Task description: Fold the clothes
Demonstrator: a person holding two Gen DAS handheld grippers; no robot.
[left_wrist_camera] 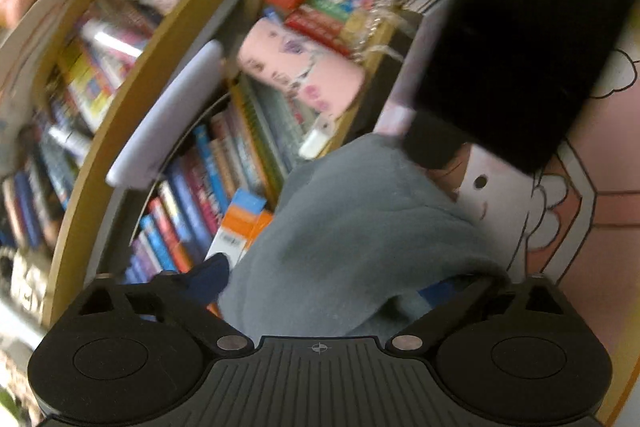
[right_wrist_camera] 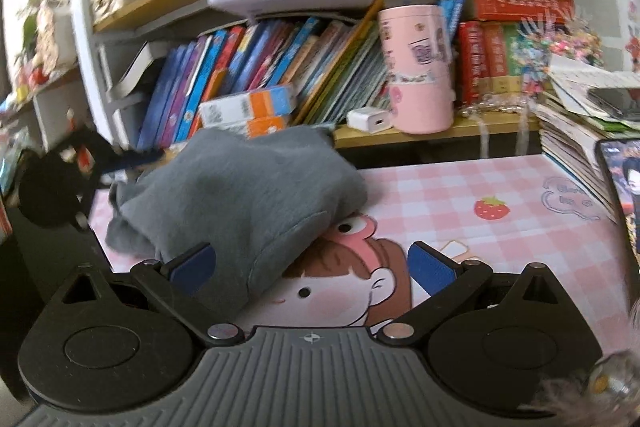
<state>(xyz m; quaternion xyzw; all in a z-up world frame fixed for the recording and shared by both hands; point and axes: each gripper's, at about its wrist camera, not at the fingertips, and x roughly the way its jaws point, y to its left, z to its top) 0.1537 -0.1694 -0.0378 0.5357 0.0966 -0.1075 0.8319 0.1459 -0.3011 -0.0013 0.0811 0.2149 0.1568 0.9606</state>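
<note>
In the left wrist view, our left gripper (left_wrist_camera: 348, 291) sits at the bottom middle. Soft grey fleece clothing (left_wrist_camera: 352, 227) fills the space between its fingers, and we cannot tell if they pinch it. Blurry, tilted bookshelves (left_wrist_camera: 168, 99) fill the upper left.

In the right wrist view, our right gripper (right_wrist_camera: 312, 269) is spread wide at the bottom. The grey clothing (right_wrist_camera: 240, 195) lies bunched at centre left on the pink checked cartoon desk mat (right_wrist_camera: 460, 203), touching our left blue finger pad (right_wrist_camera: 194, 267). A pink round tin (right_wrist_camera: 418, 67) stands on the shelf above.

Black on both: left hand-held gripper (left_wrist_camera: 360, 279), right hand-held gripper (right_wrist_camera: 312, 267). Ribbed grey centre plate with crosshair mark, round discs either side, silver pivot screws, blue finger pads (right_wrist_camera: 432, 267).
</note>
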